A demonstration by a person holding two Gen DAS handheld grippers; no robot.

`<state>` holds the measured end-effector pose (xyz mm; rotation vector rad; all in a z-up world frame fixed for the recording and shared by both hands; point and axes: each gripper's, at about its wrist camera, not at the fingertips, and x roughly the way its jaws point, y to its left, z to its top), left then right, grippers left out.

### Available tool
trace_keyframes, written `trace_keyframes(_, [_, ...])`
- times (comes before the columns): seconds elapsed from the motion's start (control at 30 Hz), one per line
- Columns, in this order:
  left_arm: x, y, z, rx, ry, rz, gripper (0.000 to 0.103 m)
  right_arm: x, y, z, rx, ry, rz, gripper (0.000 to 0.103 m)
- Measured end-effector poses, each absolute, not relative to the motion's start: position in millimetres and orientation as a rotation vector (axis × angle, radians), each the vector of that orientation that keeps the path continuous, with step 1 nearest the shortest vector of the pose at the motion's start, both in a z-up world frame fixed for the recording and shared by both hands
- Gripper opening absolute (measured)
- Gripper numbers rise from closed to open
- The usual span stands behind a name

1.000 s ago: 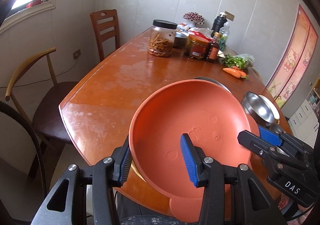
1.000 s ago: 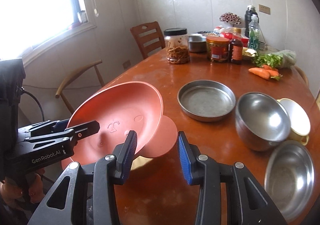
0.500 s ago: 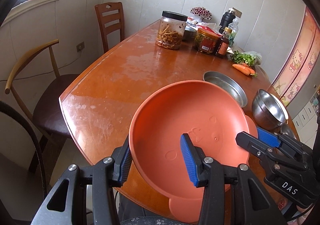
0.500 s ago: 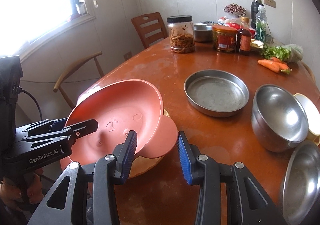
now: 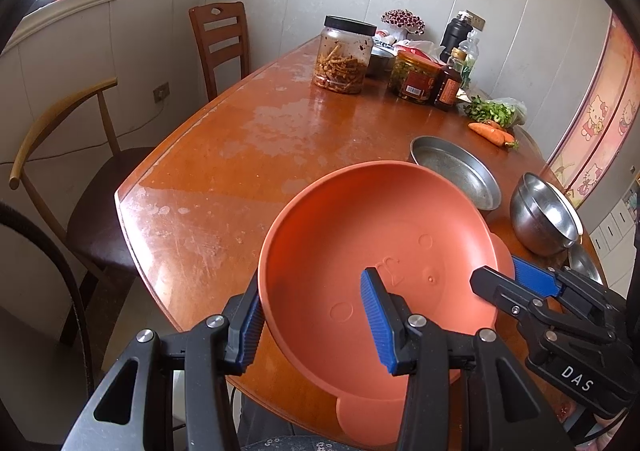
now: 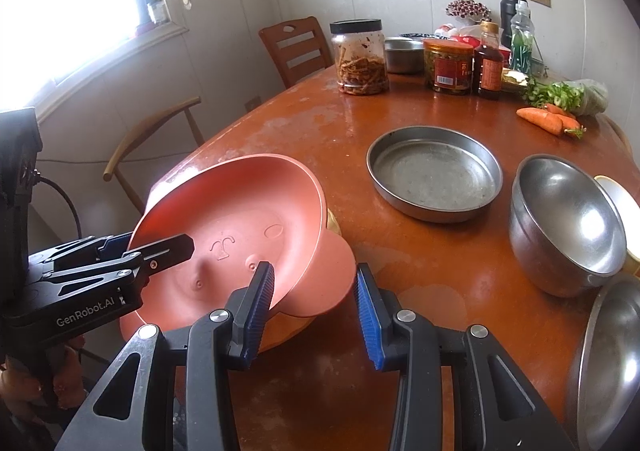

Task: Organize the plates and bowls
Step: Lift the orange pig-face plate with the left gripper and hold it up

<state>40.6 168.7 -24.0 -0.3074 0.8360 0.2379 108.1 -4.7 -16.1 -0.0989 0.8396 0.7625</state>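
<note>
Left gripper (image 5: 312,327): clamped on the rim of the orange bowl (image 5: 372,251), lower centre, tilted over the table (image 5: 248,155) edge. Right gripper (image 6: 316,311): clamped on the bowl's ear tab. Metal pan (image 6: 434,173) and steel bowl (image 6: 568,223) stood at right.

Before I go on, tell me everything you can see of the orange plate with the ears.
The round orange plastic plate is matte, with a raised rim, two ear tabs and an embossed animal face. It is tilted above the table's near edge, over a yellowish dish. The left gripper clamps its rim; the right gripper straddles one ear tab, though a firm pinch isn't clear.
</note>
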Motion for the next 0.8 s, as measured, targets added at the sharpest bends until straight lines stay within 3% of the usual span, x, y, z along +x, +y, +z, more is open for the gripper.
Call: trace_keyframes(0.8, [47.6,160.4,-33.4,-0.271,0.860,0.254,0.047,114.9,-5.6,-27.4,-0.104,0.866,0.744,0.043])
